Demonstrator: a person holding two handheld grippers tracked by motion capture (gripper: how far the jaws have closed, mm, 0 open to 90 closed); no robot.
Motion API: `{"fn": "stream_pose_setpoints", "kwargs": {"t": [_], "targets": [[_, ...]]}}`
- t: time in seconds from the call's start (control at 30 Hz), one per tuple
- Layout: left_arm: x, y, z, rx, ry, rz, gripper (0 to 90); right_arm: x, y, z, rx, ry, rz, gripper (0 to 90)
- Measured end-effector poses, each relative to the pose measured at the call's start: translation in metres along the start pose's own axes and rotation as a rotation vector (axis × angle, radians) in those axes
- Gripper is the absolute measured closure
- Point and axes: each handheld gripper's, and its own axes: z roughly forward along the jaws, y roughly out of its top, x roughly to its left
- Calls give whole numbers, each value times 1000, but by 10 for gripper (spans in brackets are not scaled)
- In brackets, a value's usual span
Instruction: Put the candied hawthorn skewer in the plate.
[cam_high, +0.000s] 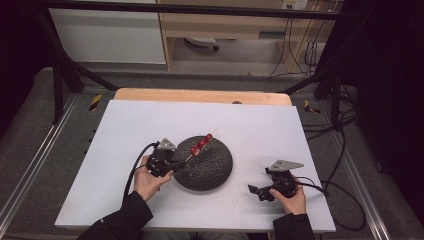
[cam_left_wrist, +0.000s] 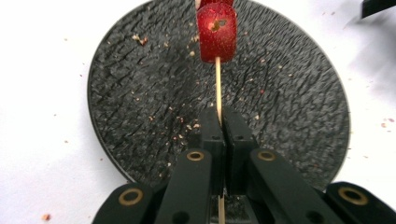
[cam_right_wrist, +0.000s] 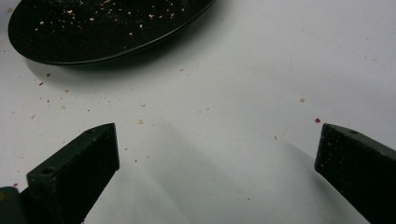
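Observation:
A thin wooden skewer (cam_left_wrist: 217, 86) carries red glazed fruit pieces (cam_high: 201, 143), and it hangs over a round black textured plate (cam_high: 215, 170). My left gripper (cam_high: 172, 161) is at the plate's left rim, shut on the bare lower end of the skewer. In the left gripper view the two black pads (cam_left_wrist: 212, 135) pinch the stick, with the nearest red piece (cam_left_wrist: 217, 32) just beyond them. My right gripper (cam_high: 260, 191) is low over the white table to the right of the plate. Its jaws stand wide open with nothing between them, and its fingers (cam_right_wrist: 88, 158) frame bare table.
The white table top (cam_high: 150, 125) has crumbs scattered around the plate (cam_right_wrist: 93, 28). A wooden board edge (cam_high: 200, 95) runs along the table's far side. Cables trail from both grippers, and black frame posts stand at the back corners.

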Motion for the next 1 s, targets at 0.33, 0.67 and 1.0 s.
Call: {"fn": "stream_pose_setpoints", "kwargs": {"t": [0.33,0.67,1.0], "targets": [[-5,-2,15,72,28,23,885,-1,-3,-3,-3,3,6,6],[-9,-6,22,115,47,48,884,-3,-3,-5,-12,1,16,7],[-9,-8,21,101,47,57,816,-4,-4,-4,-11,-4,17,7]]}}
